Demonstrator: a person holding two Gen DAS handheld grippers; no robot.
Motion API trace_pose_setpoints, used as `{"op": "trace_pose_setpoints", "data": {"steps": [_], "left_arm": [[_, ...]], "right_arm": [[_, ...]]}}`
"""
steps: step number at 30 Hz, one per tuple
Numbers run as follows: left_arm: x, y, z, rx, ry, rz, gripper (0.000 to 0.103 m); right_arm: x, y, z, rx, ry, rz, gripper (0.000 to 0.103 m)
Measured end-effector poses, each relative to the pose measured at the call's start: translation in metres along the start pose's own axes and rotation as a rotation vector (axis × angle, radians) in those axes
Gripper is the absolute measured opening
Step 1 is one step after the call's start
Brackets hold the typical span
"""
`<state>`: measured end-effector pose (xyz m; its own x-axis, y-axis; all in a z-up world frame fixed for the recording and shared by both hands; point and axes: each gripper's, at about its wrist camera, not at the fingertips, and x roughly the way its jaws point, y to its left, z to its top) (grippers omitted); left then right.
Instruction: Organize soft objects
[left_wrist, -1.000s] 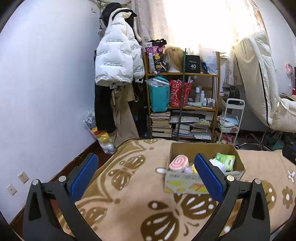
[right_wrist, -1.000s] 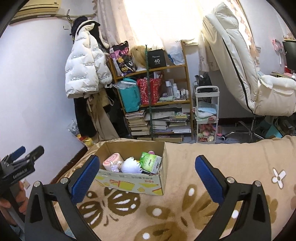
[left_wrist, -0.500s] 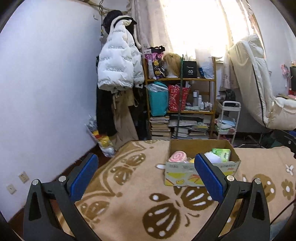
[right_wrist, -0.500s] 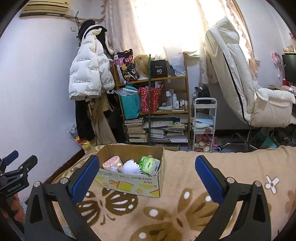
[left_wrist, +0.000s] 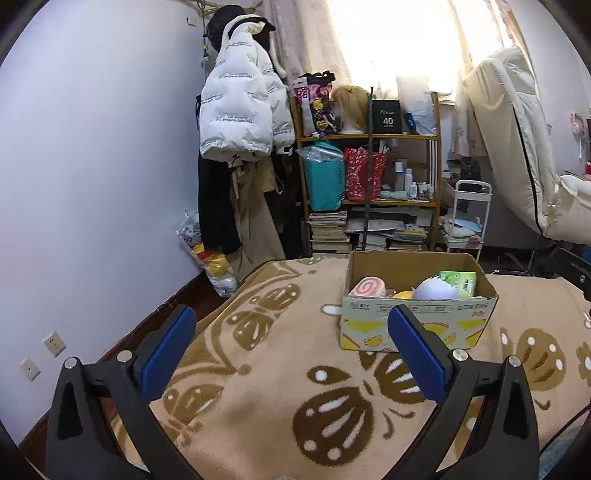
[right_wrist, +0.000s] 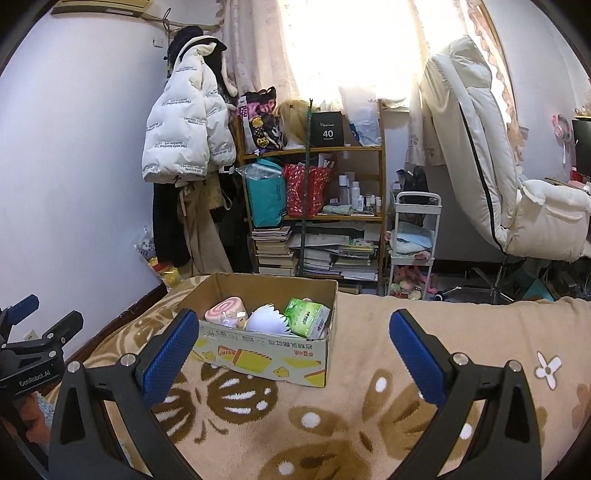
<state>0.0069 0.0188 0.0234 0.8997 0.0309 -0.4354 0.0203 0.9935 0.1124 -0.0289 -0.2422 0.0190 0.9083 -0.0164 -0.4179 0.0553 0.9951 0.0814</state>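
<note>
A: Box (left_wrist: 417, 321) sits near the bed's (left_wrist: 266, 398) far edge, holding the soft objects (right_wrist: 267, 315); left gripper (left_wrist: 291, 343) hovers with jaws wide, empty.

B: Only the right view shows the left gripper from outside; right gripper (right_wrist: 291, 341) likewise gapes empty.

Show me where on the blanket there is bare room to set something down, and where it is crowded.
Free: the blanket between the cardboard box and the right gripper, and the stretch right of the box toward the white flower print. In the left view, the blanket left of the box is bare too. Crowded: the box itself, holding the pink roll, white plush and green pack.
</note>
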Motion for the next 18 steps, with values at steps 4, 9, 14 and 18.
{"op": "trace_pose_setpoints", "data": {"steps": [4,9,14,18], "left_arm": [[0.0014,0.0005,-0.0016,0.001,0.001,0.020,0.102],[0.0003,-0.0026,-0.0023,0.017,-0.007,0.021,0.102],[-0.0001,-0.0039,-0.0019,0.026,-0.008,0.016,0.102],[-0.0004,-0.0031,-0.0017,0.023,-0.007,0.018,0.102]], "right_arm": [[0.0029,0.0016,-0.0011,-0.006,0.006,0.001,0.103],[0.0029,0.0025,-0.0012,-0.003,0.007,-0.006,0.103],[0.0038,0.0001,-0.0044,0.002,0.004,-0.023,0.103],[0.0044,-0.0026,-0.0058,0.005,0.005,-0.031,0.103]]}}
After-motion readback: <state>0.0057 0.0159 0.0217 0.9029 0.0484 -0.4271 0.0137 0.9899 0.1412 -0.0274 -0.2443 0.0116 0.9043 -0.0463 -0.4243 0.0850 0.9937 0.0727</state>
